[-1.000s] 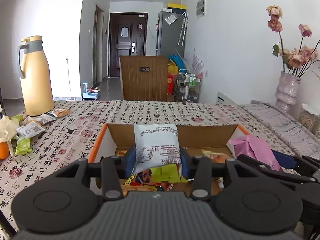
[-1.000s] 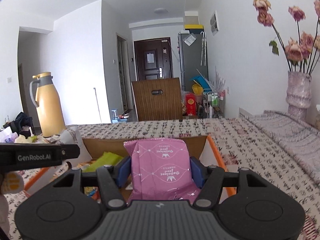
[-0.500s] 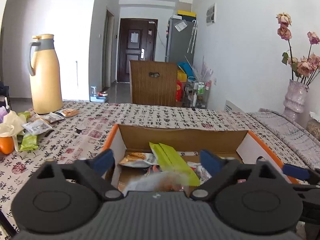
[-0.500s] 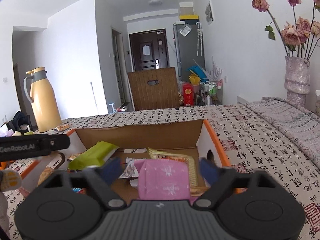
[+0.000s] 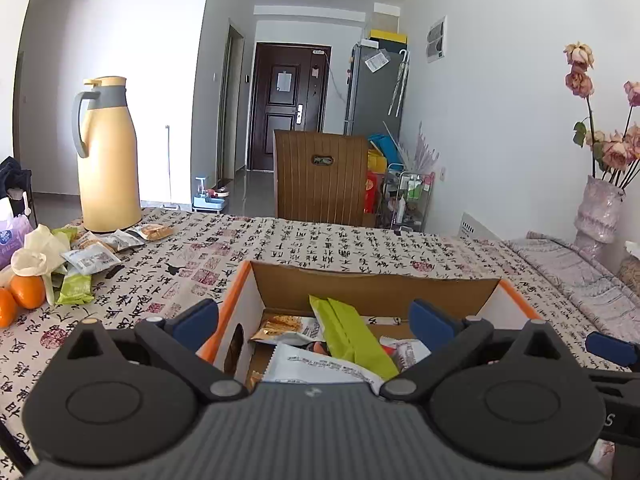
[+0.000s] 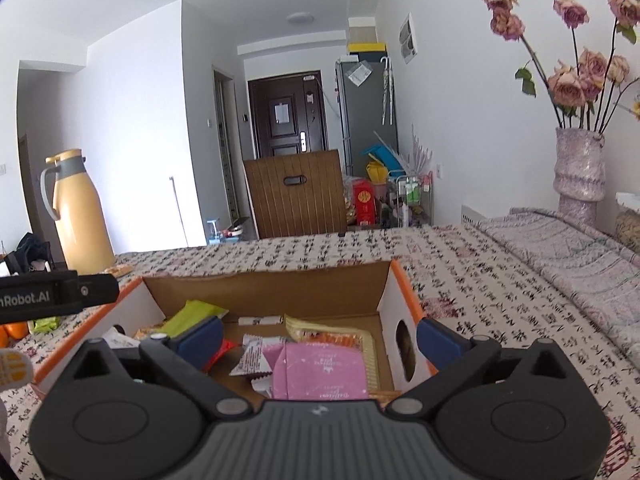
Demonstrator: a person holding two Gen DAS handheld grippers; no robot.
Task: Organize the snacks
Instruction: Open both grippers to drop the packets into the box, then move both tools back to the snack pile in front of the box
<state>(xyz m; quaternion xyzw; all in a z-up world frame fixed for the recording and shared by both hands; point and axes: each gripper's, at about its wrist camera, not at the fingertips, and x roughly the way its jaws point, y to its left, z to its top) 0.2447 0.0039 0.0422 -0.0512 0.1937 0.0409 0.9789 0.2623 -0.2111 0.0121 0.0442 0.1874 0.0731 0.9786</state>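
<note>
Blue-padded left tongs (image 5: 314, 316) stand at their widest over the cardboard box (image 5: 372, 282), with nothing pressed between the pads; a second ago they clamped a white snack packet (image 5: 320, 368), which now lies loose in the box just below them, beside a green packet (image 5: 352, 336) that leans across the middle. The right tongs (image 6: 320, 340) are opening to full width at this moment, and the pink snack packet (image 6: 320, 372) they gripped a second ago has dropped flat onto the floor of the box, between the pads but touched by neither. So both hands have let go together, and two more snacks are inside the box, near its front wall.

Further into the box, toward its back wall, lie an orange-printed packet (image 5: 280, 326) and a pale yellow packet (image 6: 332, 334), all loosely heaped rather than lined up.

Left of the box, well apart from it on the patterned counter (image 5: 320, 240), several snacks remain: a small green packet (image 5: 74, 290), a white-blue packet (image 5: 90, 258) and a few more near the foot of the yellow thermos jug (image 5: 106, 156), next to two oranges (image 5: 26, 292). Judging from that pile, the task is only partly done; the likely next step is for one hand to travel left from the box and pick from it
</note>
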